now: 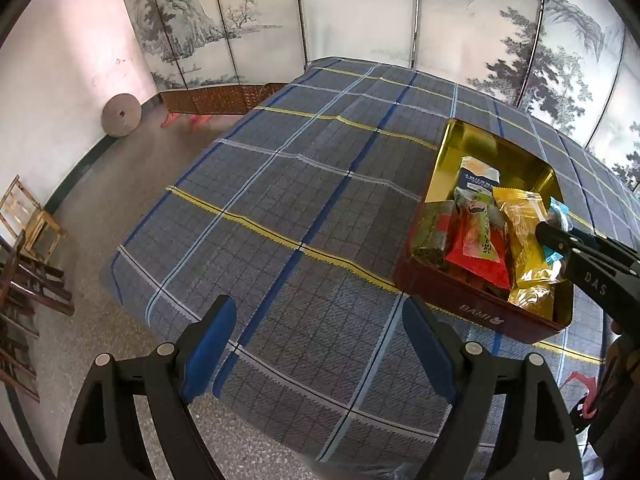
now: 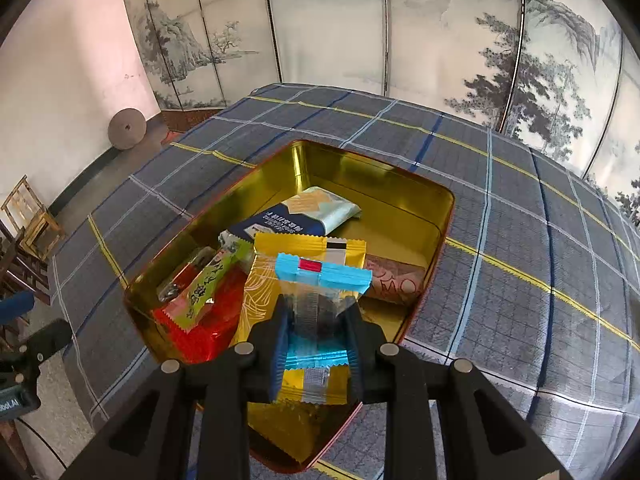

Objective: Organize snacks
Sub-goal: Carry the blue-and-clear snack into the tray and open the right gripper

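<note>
The right gripper (image 2: 316, 316) pinches a crinkly blue-edged clear packet (image 2: 322, 276) over the gold-lined "BAMI" tin (image 1: 480, 312); the left gripper (image 1: 316, 344) gapes empty.

The wide stretch of blue-grey plaid tablecloth (image 1: 288, 208) left of the red rectangular metal tin with the gold interior (image 1: 472, 304) lay bare, giving free passage there. Inside the tin, wrapped snacks crowded the near half: a red foil packet (image 2: 200, 328), a yellow foil packet (image 2: 308, 250) and a blue-and-white packet (image 2: 308, 212). Only the far right corner of the gold floor (image 2: 396, 220) showed open room. The raised gold tin walls (image 2: 360, 172) fenced every side.
</note>
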Tool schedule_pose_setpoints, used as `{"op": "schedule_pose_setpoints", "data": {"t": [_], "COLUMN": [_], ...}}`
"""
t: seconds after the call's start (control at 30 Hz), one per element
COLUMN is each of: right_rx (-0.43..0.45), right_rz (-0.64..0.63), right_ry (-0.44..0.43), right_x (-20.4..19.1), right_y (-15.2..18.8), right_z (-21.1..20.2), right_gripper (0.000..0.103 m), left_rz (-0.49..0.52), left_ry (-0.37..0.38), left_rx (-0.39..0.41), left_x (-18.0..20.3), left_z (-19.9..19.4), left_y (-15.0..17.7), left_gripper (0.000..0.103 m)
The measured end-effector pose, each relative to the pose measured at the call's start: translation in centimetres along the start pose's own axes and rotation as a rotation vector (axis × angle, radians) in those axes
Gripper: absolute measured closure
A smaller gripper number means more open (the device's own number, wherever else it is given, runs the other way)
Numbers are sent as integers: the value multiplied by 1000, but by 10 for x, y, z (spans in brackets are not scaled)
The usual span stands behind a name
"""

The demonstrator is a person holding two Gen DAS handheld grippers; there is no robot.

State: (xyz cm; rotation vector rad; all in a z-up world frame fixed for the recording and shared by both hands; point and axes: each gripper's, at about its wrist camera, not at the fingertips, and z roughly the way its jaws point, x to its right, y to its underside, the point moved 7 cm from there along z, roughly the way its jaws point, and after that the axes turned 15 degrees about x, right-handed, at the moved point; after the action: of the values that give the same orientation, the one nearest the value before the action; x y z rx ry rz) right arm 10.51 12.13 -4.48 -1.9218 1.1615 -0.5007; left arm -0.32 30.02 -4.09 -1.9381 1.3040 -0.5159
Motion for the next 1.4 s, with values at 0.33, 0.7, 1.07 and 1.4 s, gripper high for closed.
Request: {"op": "schedule_pose_setpoints", "data": {"t": [0.33, 0.7, 1.07, 1.4], "right_rx": [1, 1, 26, 21], "right_rz": [9, 5, -1, -17], "right_ry": [-7, -10, -34, -1], "right_x": [-1, -4, -8, -1], "right_y": [2, 5, 3, 14], "right_z": [0, -5, -23, -50], "right_gripper": [68, 42, 25, 23], "left_rz": [7, 12, 23, 41], "left_ry": [8, 17, 23, 32], "left_rx": [-8, -24, -20, -13], "left_x": [5, 13, 19, 32], "left_z": [0, 1, -3, -6], "left_y": [3, 7, 6, 4], "left_gripper": [20, 19, 18, 18]}}
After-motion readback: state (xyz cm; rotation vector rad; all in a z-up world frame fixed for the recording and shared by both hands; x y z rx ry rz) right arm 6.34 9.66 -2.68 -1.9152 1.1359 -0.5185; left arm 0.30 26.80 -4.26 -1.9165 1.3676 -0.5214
